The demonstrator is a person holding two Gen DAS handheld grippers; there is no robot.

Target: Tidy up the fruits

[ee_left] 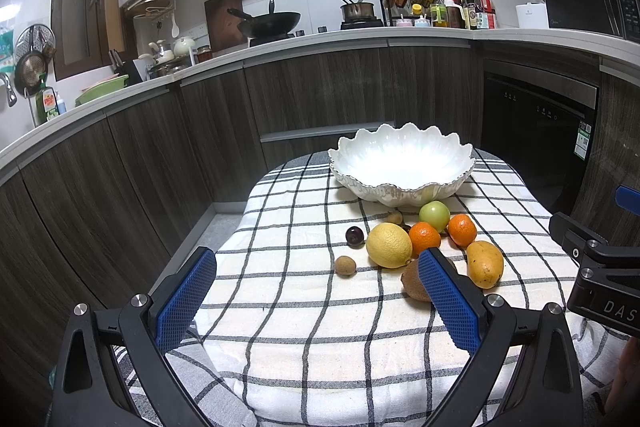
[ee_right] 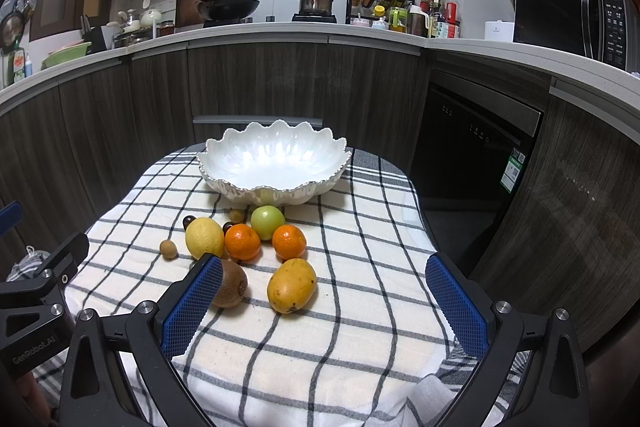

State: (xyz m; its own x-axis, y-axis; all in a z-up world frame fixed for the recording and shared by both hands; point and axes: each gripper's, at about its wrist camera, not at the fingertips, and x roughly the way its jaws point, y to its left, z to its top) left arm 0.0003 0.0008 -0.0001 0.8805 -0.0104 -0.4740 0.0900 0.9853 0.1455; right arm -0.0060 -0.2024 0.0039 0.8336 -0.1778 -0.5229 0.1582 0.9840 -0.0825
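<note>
A white scalloped bowl (ee_left: 402, 163) (ee_right: 274, 161) stands empty at the far end of a checked cloth. In front of it lie a lemon (ee_left: 389, 245) (ee_right: 204, 237), two oranges (ee_left: 424, 237) (ee_left: 462, 230), a green apple (ee_left: 434, 215) (ee_right: 267, 222), a mango (ee_left: 485, 264) (ee_right: 291, 285), a kiwi (ee_right: 230, 283) and some small dark and brown fruits (ee_left: 355, 236). My left gripper (ee_left: 316, 267) is open and empty, short of the fruits. My right gripper (ee_right: 324, 271) is open and empty, with the mango between its fingers' line of sight.
The checked cloth (ee_right: 320, 355) covers a small table. Dark wood cabinets and a dishwasher (ee_right: 476, 147) stand behind it. The counter holds a wok (ee_right: 228, 7), a pot, a bottle rack and a microwave (ee_right: 572, 19). The right gripper's body (ee_left: 600, 267) shows at the left view's right edge.
</note>
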